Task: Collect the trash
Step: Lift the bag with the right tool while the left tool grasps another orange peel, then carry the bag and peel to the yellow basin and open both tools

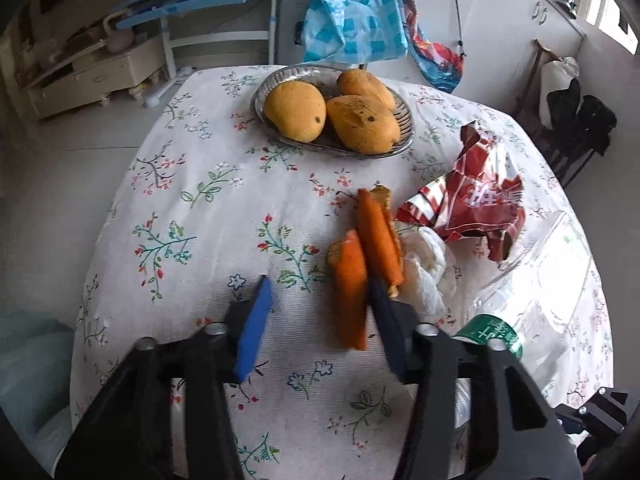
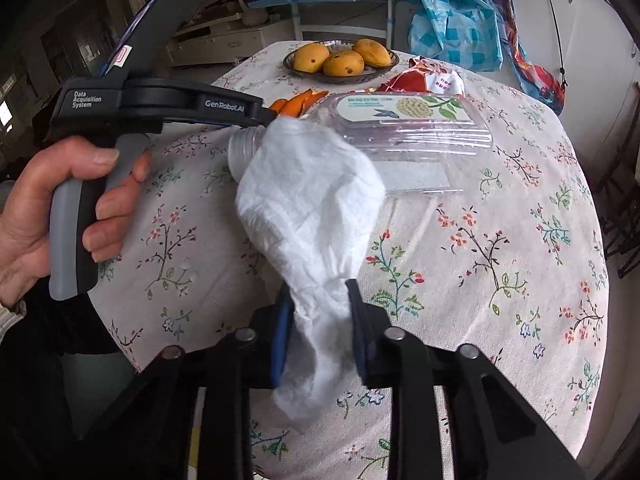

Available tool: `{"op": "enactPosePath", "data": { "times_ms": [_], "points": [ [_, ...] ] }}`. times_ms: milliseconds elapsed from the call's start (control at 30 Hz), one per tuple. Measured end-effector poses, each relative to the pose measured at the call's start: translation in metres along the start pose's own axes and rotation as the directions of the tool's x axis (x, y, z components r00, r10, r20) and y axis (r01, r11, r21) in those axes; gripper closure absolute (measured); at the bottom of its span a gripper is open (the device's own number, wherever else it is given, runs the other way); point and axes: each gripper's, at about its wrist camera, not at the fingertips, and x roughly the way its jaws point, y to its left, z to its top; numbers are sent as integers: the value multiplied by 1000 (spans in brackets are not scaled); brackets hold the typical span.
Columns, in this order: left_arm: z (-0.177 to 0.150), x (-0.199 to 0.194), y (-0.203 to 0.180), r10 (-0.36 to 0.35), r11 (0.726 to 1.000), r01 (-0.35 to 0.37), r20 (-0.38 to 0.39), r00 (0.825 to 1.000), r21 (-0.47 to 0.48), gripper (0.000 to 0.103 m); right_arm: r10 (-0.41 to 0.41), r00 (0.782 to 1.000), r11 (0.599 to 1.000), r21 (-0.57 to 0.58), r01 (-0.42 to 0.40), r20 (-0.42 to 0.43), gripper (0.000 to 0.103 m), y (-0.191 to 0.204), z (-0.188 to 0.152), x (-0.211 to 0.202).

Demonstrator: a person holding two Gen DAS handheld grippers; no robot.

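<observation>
The left tongs stand open over the floral counter, an orange mango peel strip just inside the right pad. Beside it lie a second peel, a red wrapper and a clear bottle. The right tongs pinch a white tissue, lifted above the counter.

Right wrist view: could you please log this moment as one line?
right tongs: shut on tissue | left tongs: open by mango peels | bottle: on table
</observation>
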Motion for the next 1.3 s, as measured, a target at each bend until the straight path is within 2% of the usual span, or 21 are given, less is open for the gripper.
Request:
{"op": "enactPosePath", "data": {
  "times_ms": [33, 67, 167, 300, 433, 600, 700, 833, 933, 1033, 1100, 1167, 1200, 1233, 1300],
  "points": [
    [0, 0, 2, -29, 1000, 29, -9, 1000, -10, 81, 3, 1000, 1000, 5, -3, 1, 82, 0, 0, 0],
    [0, 0, 4, -51, 999, 51, -20, 998, -19, 88, 5, 1000, 1000, 10, -5, 2, 85, -1, 0, 0],
    [-2, -1, 14, -83, 995, 81, -26, 996, -57, 90, 10, 1000, 1000, 28, -10, 11, 89, -3, 2, -2],
    [-7, -15, 25, -85, 993, 83, -10, 996, -87, 90, 22, 998, 999, 49, -25, 50, 90, -5, 5, -9],
    [-19, -47, 33, -95, 989, 98, 34, 995, -107, 90, 82, 991, 994, 57, -89, 110, 90, -1, 7, -22],
    [-57, -84, 40, -92, 988, 98, 54, 994, -117, 90, 185, 973, 981, 29, -191, 135, 90, 20, -1, -35],
    [-89, -101, 45, -74, 990, 78, 46, 996, -114, 90, 254, 962, 967, 7, -256, 101, 90, 44, -18, -34],
    [-121, -124, 45, -56, 994, 61, 50, 997, -94, 90, 316, 949, 948, -43, -316, -2, 90, 87, -53, -23],
    [-141, -141, 41, -51, 997, 55, 53, 997, -62, 90, 306, 947, 945, -94, -315, -97, 90, 117, -75, -11],
    [-164, -153, 34, -55, 998, 57, 41, 998, -30, 90, 252, 951, 952, -129, -277, -181, 89, 135, -89, 6],
    [-176, -157, 31, -61, 998, 62, 26, 998, -21, 90, 207, 954, 961, -136, -239, -218, 83, 138, -93, 14],
    [-190, -161, 27, -63, 998, 63, -1, 998, -9, 90, 181, 961, 973, -102, -205, -207, 71, 132, -95, 12],
    [-196, -161, 24, -64, 998, 64, -15, 998, -4, 90, 175, 967, 978, -80, -193, -185, 68, 128, -94, 7],
    [-204, -160, 21, -65, 998, 65, -38, 997, 3, 90, 163, 974, 983, -61, -174, -157, 60, 124, -93, 2],
    [-215, -157, 15, -61, 998, 63, -75, 995, 22, 90, 112, 992, 994, 1, -113, -58, 50, 109, -90, -16]
  ]
}}
